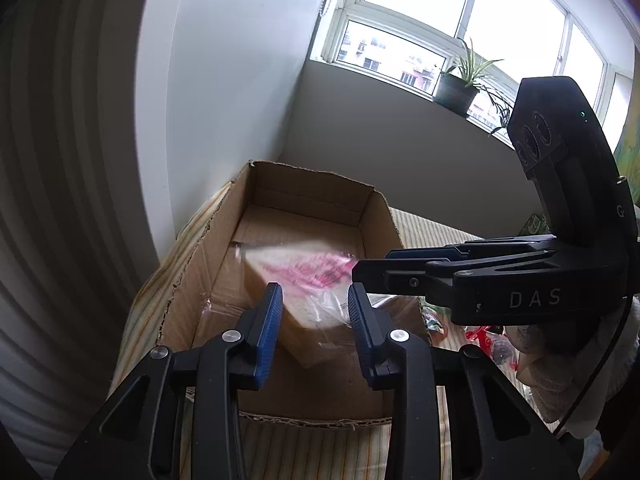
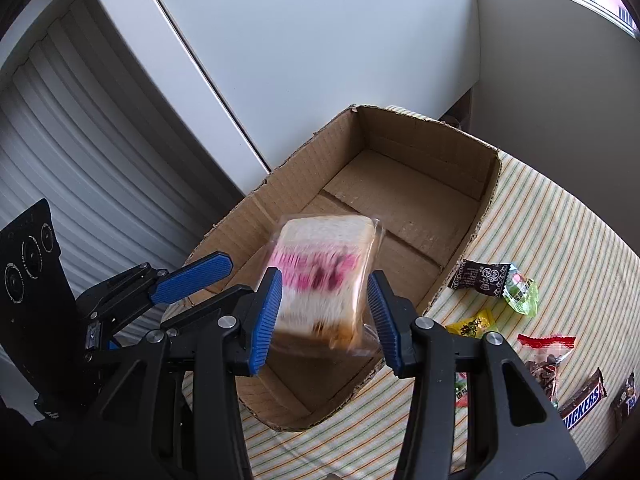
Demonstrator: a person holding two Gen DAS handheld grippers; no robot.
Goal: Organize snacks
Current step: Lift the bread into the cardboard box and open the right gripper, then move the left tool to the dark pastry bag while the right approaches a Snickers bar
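left claw [image 1: 314, 334]: jaws apart, tilted down; right claw [image 2: 326, 320]: clamped, tilted down

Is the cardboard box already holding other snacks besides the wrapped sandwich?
No: in the right wrist view the box floor is bare cardboard, and only the sandwich hangs over it.

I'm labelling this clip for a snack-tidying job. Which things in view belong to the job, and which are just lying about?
Part of the job:
- wrapped sandwich, between the right tongs
- cardboard box
- Snickers bar
- green candy
- yellow packet
- left tongs

Just lying about:
- potted plant
- striped cloth
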